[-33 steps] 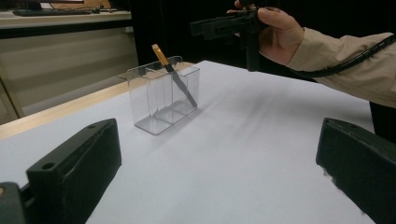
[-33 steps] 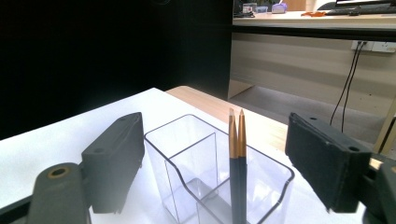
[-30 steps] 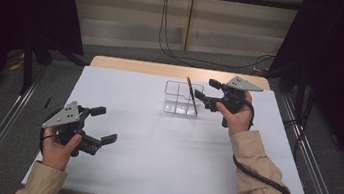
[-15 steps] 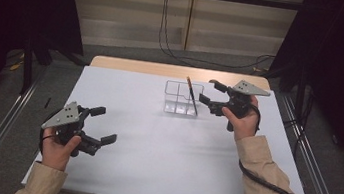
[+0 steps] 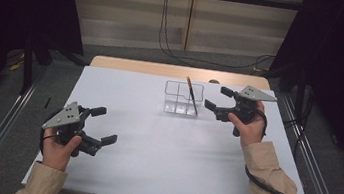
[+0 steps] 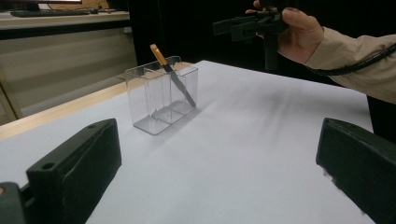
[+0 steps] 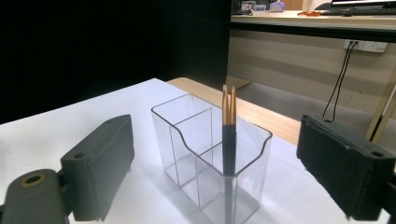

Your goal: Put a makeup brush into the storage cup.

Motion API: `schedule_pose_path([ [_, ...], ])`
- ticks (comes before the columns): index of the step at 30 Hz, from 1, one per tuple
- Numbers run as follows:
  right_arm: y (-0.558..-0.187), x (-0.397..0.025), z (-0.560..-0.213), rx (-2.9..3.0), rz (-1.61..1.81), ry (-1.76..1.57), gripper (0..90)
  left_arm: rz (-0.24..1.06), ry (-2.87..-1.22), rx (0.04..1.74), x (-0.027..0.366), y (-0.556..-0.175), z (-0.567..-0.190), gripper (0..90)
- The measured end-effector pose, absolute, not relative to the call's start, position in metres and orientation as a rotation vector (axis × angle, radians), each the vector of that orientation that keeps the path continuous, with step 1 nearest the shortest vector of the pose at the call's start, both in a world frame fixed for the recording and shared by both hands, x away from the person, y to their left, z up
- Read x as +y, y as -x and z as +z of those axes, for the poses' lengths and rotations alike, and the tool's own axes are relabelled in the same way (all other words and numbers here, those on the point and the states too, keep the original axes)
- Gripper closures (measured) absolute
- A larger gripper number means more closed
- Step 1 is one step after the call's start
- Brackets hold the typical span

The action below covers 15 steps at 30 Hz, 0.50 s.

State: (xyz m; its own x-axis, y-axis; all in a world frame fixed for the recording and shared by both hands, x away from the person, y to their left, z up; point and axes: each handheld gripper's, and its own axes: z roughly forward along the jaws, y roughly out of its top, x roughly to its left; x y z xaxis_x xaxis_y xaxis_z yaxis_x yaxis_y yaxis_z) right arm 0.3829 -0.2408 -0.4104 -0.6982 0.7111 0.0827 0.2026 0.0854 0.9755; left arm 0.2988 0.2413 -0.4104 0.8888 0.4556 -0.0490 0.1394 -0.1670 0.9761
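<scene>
A clear plastic holder (image 5: 183, 99) with compartments stands on the white table (image 5: 168, 147), toward its far side. A dark pen with a gold top (image 5: 192, 95) leans inside its right compartment; the same pen (image 7: 228, 135) stands in the holder (image 7: 210, 154) in the right gripper view, and the pen (image 6: 173, 80) leans in the holder (image 6: 161, 95) in the left gripper view. My right gripper (image 5: 218, 98) hovers open just right of the holder, nothing between its jaws. My left gripper (image 5: 103, 125) is open and empty over the near left of the table.
A wooden strip (image 5: 178, 71) runs along the table's far edge. Metal rails (image 5: 2, 125) flank both sides, and cables (image 5: 173, 36) hang down the back wall. The right gripper's cable (image 5: 273, 191) trails along the sleeve.
My right gripper has drawn slightly back to the right, away from the holder. The pen stays leaning in the holder. The left gripper has not moved.
</scene>
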Motion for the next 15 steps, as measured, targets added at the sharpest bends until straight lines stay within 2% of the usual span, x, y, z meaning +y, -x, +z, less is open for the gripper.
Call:
schedule_pose_path([
  [15, -0.365, -0.258, -0.413, 1.950, 1.621, -0.906, 6.0, 0.301, -1.738, 0.457, 0.241, -0.299, -0.410, 0.0],
])
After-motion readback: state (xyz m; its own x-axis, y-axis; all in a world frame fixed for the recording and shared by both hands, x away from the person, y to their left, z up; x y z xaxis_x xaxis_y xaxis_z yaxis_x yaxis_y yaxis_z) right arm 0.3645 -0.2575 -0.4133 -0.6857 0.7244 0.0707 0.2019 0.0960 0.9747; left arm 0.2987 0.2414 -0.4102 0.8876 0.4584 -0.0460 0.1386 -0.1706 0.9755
